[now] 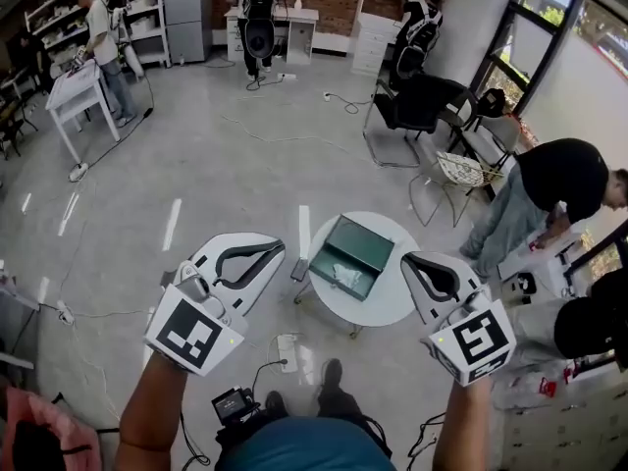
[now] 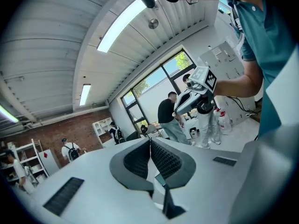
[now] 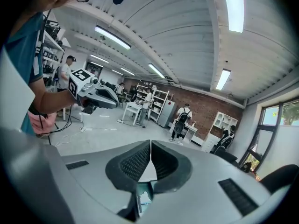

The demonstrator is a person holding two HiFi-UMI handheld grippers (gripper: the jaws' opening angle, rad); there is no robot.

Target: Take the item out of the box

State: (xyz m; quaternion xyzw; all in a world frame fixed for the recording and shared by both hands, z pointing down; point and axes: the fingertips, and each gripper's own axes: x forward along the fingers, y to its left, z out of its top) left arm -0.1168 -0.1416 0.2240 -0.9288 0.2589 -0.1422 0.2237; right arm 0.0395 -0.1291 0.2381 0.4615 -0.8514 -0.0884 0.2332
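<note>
An open green box [image 1: 345, 255] lies on a small round white table [image 1: 392, 302] just ahead of me. A white crumpled item [image 1: 345, 276] rests inside it. My left gripper [image 1: 278, 247] hovers in the air left of the table, level with the box, jaws shut and empty. My right gripper [image 1: 406, 260] hangs over the table's right edge, also shut with nothing in it. In the left gripper view the pads [image 2: 140, 160] meet along a thin line, and the right gripper [image 2: 194, 97] shows beyond. The right gripper view shows its pads [image 3: 138, 162] closed, with the left gripper [image 3: 96, 94] to the left.
A power strip [image 1: 287, 351] and cables lie on the floor near my feet. A person [image 1: 559, 180] bends over at the right beside chairs [image 1: 422, 106]. A white table [image 1: 74, 91] and more people stand at the back of the room.
</note>
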